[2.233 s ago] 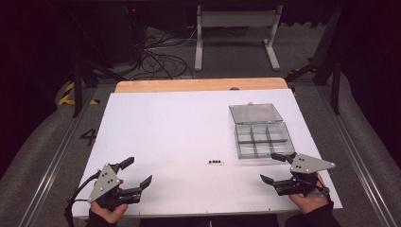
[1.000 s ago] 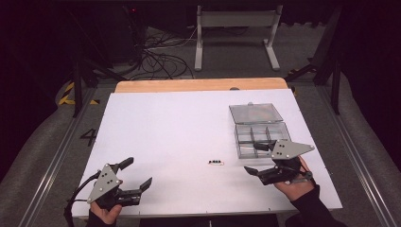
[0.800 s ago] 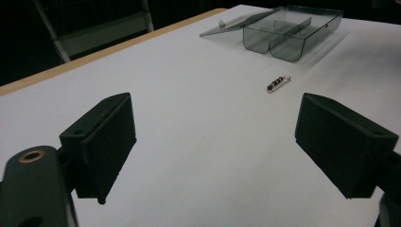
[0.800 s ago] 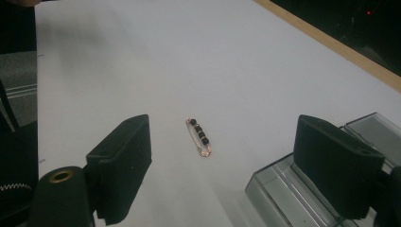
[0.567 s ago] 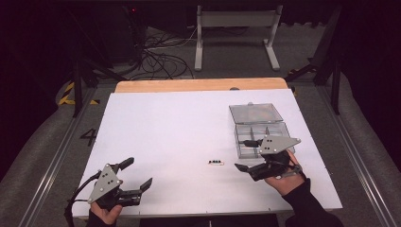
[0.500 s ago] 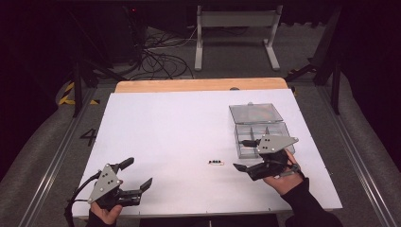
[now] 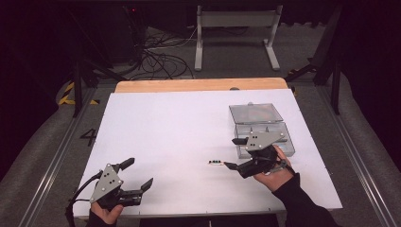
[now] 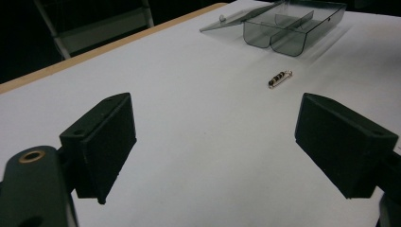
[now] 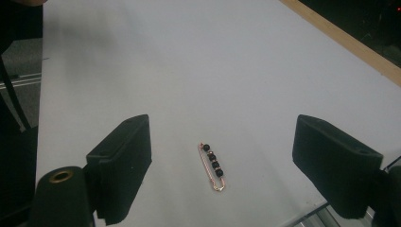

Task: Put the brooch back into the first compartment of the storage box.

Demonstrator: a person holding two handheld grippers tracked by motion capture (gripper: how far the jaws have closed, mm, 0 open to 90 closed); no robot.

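Right gripper view puts the beaded safety pin (image 9: 212,166) flat on the white table (image 9: 213,71), between your two wide-open jaws and touching neither; your right hand-held gripper (image 9: 220,172) holds nothing. From the high view, the pin (image 7: 215,162) lies just beyond the tip of that gripper (image 7: 231,153), with the open clear compartment box (image 7: 264,135) near behind your hand. To do this pickup well, centre the pin midway between the pads, lower until the jaw tips almost brush the table, and close across the pin's narrow width, not along its length; it is thin and will likely slip if caught at one end. Your left hand-held gripper (image 7: 141,175) rests at the near left edge, jaws open and empty, well apart from the pin.
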